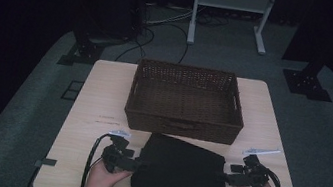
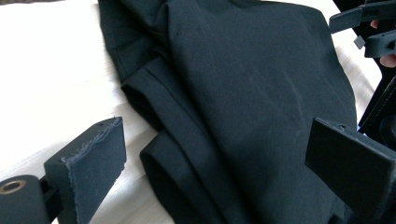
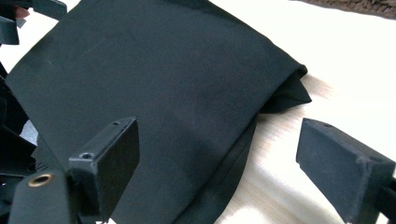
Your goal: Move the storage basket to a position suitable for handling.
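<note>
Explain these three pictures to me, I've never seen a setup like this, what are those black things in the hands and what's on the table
A person sits at a wooden table holding hand-held tongs: the left tongs and the right tongs. One picture looks down from above; the other two come from cameras riding on each tool, looking along its two black jaws. On the table lie a folded black cloth and, behind it, an empty brown wicker basket. Both tongs are open at opposite edges of the cloth; nothing is gripped yet.
</note>
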### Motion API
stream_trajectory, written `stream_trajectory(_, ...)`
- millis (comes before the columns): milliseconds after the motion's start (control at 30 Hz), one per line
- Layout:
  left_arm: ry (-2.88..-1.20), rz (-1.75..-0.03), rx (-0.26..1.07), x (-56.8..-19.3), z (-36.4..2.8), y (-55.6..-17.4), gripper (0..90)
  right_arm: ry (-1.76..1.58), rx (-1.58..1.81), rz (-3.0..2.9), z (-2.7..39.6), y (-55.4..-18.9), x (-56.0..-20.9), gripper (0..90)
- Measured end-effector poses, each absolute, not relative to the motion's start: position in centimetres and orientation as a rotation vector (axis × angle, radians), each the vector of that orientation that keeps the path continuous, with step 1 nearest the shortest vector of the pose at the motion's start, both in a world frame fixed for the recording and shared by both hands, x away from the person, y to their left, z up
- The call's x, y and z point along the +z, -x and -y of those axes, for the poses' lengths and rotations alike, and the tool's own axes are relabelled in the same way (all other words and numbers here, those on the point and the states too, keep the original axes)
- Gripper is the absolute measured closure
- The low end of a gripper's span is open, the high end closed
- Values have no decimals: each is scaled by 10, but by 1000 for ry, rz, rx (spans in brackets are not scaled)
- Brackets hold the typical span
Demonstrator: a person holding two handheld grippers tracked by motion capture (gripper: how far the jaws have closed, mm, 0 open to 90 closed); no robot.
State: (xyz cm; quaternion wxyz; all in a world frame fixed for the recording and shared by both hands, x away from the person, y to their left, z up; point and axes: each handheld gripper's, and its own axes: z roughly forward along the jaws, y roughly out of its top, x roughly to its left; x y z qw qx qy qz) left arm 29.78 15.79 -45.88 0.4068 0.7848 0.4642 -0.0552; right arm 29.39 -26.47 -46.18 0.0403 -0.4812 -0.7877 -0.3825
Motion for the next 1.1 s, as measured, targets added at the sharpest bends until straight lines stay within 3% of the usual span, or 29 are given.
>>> stream_trajectory(433, -2023, -1191, -174, -466, -144, -309, 59, 1480, -1091, 2406, 257, -303, -470, 139)
stream_trajectory(1100, -2083, -1213, -183, -474, -127, -318, 133, 1438, -1014, 2410, 241, -312, -479, 233)
